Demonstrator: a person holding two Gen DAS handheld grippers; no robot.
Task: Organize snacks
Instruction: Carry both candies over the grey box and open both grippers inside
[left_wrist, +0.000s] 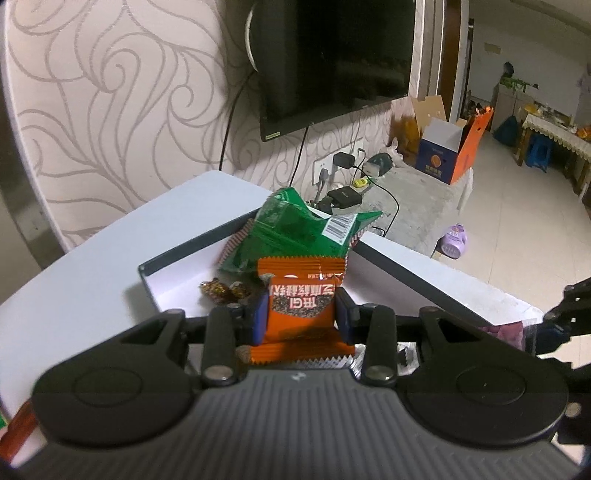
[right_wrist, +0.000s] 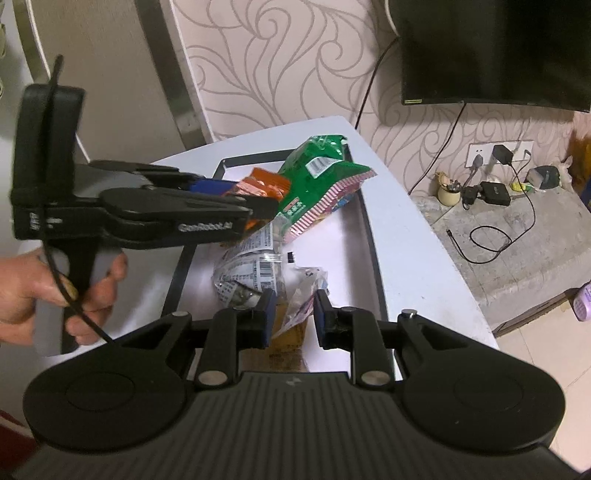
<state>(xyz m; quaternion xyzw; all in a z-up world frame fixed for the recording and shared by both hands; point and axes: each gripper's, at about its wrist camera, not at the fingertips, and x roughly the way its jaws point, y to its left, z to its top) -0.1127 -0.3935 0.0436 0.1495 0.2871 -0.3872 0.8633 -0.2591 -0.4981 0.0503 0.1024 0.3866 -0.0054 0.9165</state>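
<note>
Left wrist view shows the left gripper (left_wrist: 301, 314) pinching an orange packet (left_wrist: 301, 295) — right wrist adds a hand (right_wrist: 55, 295).

We see the left gripper (right_wrist: 258, 206): black linkage arms, blue pads, white lettering on one arm, a black cable along its grey-and-black handle. Our right gripper (right_wrist: 293, 319) has a ribbed grey body, silver pivot screws, blue pads.

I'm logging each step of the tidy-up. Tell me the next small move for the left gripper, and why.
Probably ease the left gripper forward a little and open it. Its pads are clamped on the orange snack packet, which hangs at the near edge of the black-rimmed tray, where the green bag and small candies already lie. Releasing there would add the packet to the pile.
</note>
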